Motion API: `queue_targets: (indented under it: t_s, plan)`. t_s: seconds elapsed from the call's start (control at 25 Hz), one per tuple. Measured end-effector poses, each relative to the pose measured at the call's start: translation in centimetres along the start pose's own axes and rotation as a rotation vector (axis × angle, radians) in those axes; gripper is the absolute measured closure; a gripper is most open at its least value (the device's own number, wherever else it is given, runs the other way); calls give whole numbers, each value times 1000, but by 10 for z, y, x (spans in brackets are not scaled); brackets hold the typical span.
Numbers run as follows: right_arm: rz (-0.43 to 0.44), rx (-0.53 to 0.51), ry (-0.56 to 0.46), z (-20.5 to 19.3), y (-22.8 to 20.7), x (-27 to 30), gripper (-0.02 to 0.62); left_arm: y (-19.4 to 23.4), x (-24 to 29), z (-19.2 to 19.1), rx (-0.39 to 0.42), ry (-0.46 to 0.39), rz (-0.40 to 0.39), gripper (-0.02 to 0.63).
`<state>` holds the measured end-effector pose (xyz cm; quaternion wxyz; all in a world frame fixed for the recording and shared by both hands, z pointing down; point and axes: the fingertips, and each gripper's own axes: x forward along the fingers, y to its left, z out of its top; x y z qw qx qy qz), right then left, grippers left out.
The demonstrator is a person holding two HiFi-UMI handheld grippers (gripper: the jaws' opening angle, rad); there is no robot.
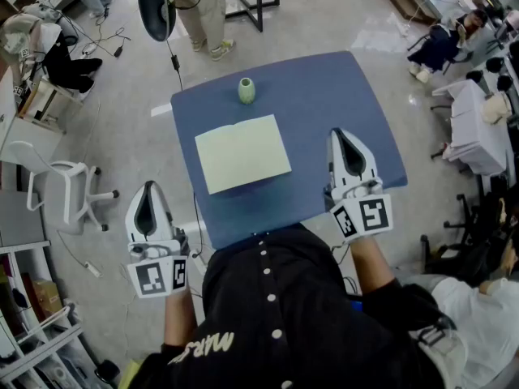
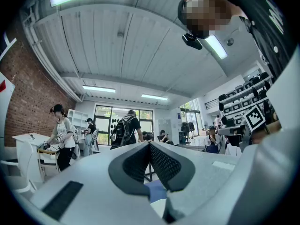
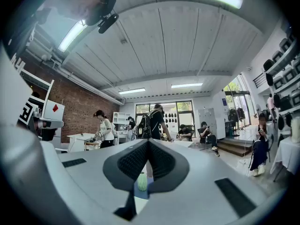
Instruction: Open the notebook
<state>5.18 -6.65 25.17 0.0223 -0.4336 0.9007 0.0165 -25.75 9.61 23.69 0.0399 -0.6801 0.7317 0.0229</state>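
Blue desk (image 1: 349, 96) carries the notebook (image 1: 242, 153) flat at its middle, pale face up, with a green vase (image 1: 246, 91) behind; we can't tell cover from page. Left gripper (image 1: 148, 188) off the near-left corner and right gripper (image 1: 345, 134) over the near-right edge have jaws together, empty. We judge they're parked either side to keep it clear.

The left gripper (image 1: 148, 193) sits at 8 o'clock in the head view and the right gripper (image 1: 347, 140) at 3 o'clock. Both are level and point toward 12 (marker cubes nearest the body), jaws pressed together, empty.
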Motion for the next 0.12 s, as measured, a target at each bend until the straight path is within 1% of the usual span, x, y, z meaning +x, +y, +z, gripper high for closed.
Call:
queue_targets:
  t_s: [0.12]
  plan:
    - [0, -2, 3, 0, 4, 4, 592, 6, 0, 1, -1, -2, 1, 603]
